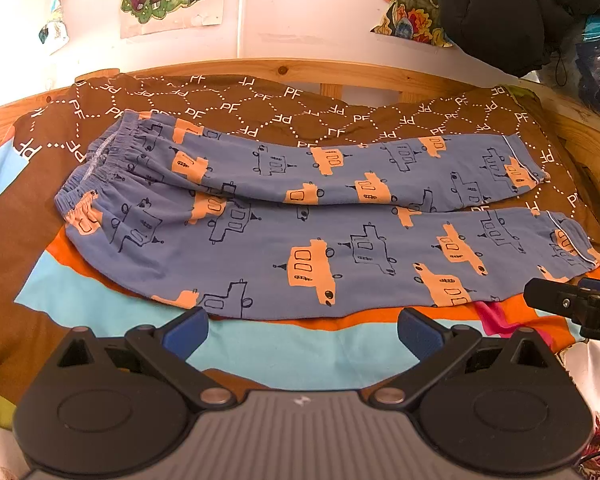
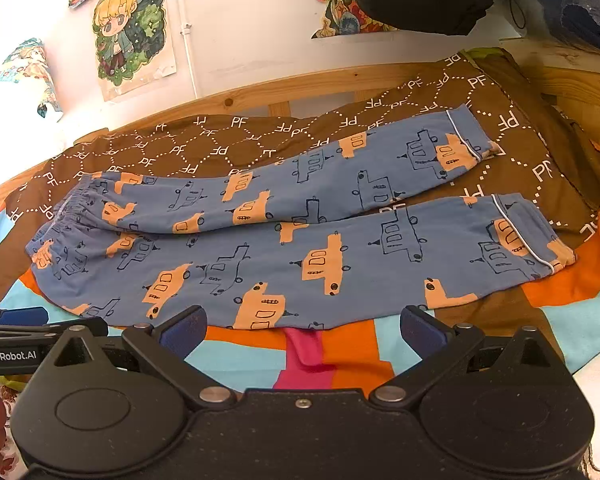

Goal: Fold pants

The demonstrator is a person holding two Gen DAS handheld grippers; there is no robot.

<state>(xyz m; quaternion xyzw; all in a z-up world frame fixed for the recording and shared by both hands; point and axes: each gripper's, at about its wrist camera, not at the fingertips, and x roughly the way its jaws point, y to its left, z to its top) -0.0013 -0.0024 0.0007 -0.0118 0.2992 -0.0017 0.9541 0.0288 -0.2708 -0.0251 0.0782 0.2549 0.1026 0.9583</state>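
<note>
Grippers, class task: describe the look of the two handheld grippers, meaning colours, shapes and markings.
The left gripper has a ribbed grey body, round black housings and black fingers with blue pads. The right gripper has a speckled black body and matching blue pads. White "GenRobot.AI" lettering marks the left one.

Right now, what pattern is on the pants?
Blue cotton pants with orange and outlined cars; clearest in the right wrist view.

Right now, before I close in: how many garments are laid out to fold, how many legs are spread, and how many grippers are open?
Pants: 1
Pant legs spread apart: 2
Open grippers: 2, left gripper and right gripper
Total: 5
</note>
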